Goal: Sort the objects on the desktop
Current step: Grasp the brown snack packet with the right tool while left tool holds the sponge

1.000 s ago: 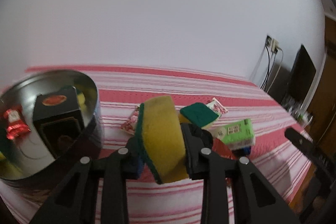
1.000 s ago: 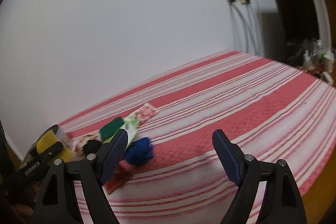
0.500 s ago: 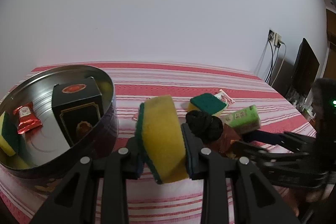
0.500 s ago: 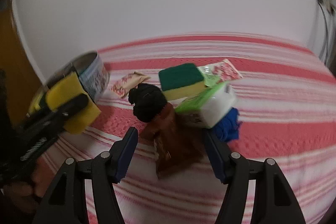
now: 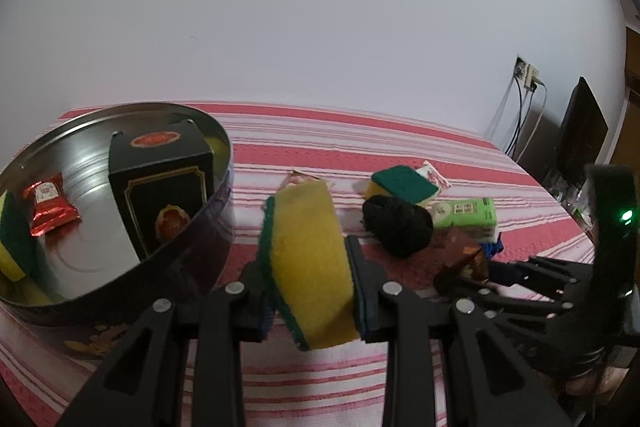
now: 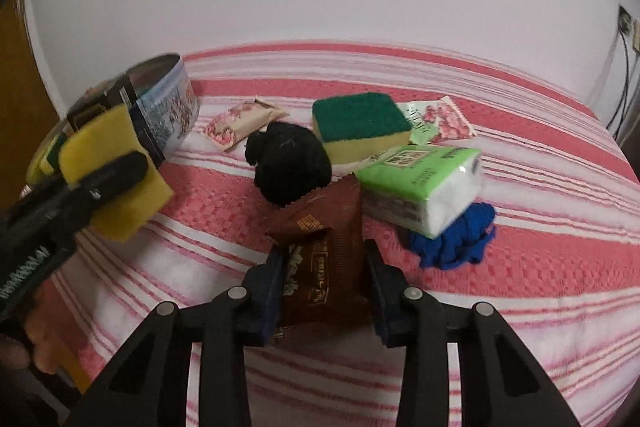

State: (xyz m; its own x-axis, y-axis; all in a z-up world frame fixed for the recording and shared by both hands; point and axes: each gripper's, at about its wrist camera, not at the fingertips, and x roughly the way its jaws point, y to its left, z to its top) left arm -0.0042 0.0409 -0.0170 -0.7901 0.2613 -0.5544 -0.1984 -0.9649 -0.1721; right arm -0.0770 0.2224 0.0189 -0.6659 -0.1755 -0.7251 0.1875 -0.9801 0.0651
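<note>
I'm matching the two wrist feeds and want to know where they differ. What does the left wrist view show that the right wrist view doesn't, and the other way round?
Only the left wrist view looks inside the round tin: a red sachet and a black box lie in it.

Only the right wrist view shows the blue cloth clearly, and the right gripper, whose jaws have just been closing, clamped on the brown packet.

Both show the left gripper holding a yellow sponge, the black yarn ball, the second sponge and the green tissue pack.
</note>
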